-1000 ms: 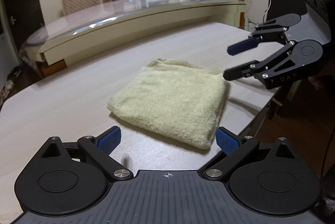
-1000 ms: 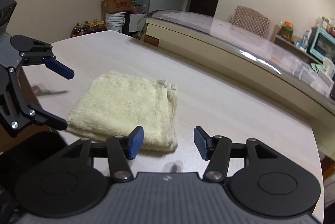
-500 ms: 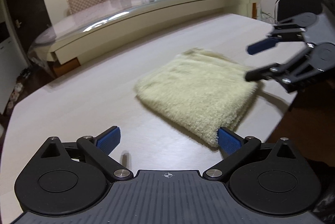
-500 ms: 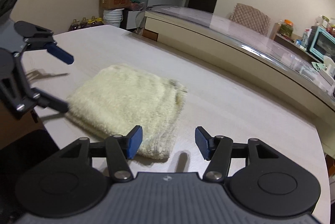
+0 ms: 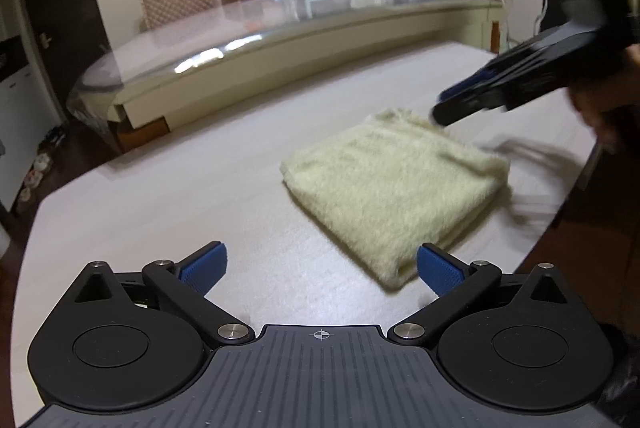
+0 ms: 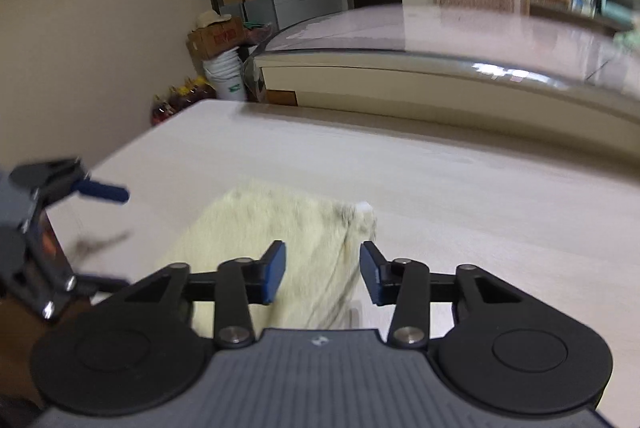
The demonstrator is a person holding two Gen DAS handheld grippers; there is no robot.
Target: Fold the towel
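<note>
The towel (image 5: 394, 188) lies as a thick pale-yellow pad, already folded into several layers, on the light table (image 5: 168, 212), sitting at about two o'clock from the middle of the left wrist view and close to the table's right-hand edge; its rounded fold faces four o'clock there, while the looser stacked edges with a small white tag show at the one o'clock corner in the right wrist view. It looks squared and finished, which I judge is why neither tool needs a grip on it now. The left gripper (image 5: 320, 268) hangs low at six o'clock with its blue pads spread wide and nothing between them; the right-hand pad only lies just beside the towel's near corner, apart from it as far as I can tell. The right gripper (image 6: 322, 274) points down over the towel's edge side, its jaws closing with the cloth seen in the gap beyond them, yet the pads do not appear to press on it; in the left view it is a blurred dark shape at two o'clock above the far corner, held by a hand (image 5: 600, 112). Against half a second ago, the right gripper has swung over the towel, rolled, and narrowed from a wider gap, while the left gripper keeps the same wide spread and the towel keeps its shape.
</note>
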